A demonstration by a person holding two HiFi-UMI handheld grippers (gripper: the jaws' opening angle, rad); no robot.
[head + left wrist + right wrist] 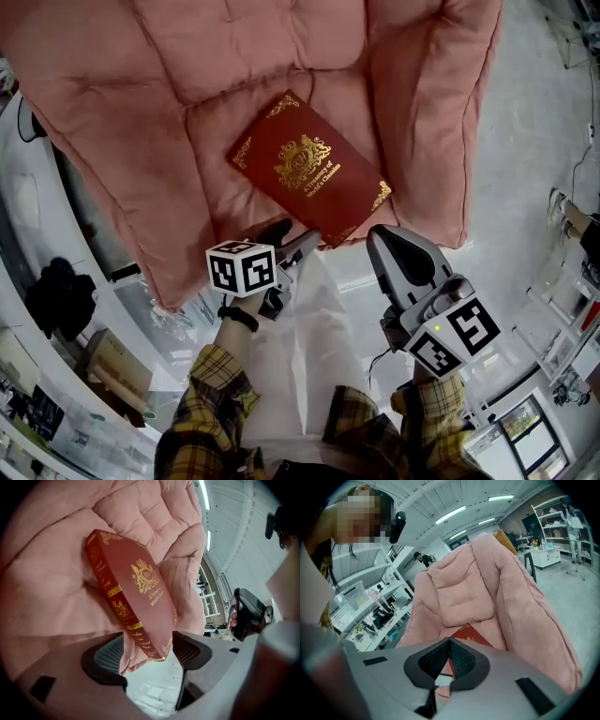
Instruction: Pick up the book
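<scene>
A dark red book [309, 169] with gold ornament lies face up on the seat of a pink padded armchair [216, 66], its near corner jutting over the seat's front edge. My left gripper [298, 239] is at that corner. In the left gripper view the book [136, 592] reaches down between the open jaws of the left gripper [149, 653]; the pads do not press on it. My right gripper [386, 246] hangs shut and empty just right of the corner. In the right gripper view the book [471, 633] shows beyond the closed tips of the right gripper [449, 656].
The armchair's padded arm [450, 112] rises right of the book. Pale floor [525, 187] lies to the right. Shelves and benches with clutter [56, 291] line the left side. The person's white trousers [300, 356] are below the grippers. Another person [419, 557] stands far back.
</scene>
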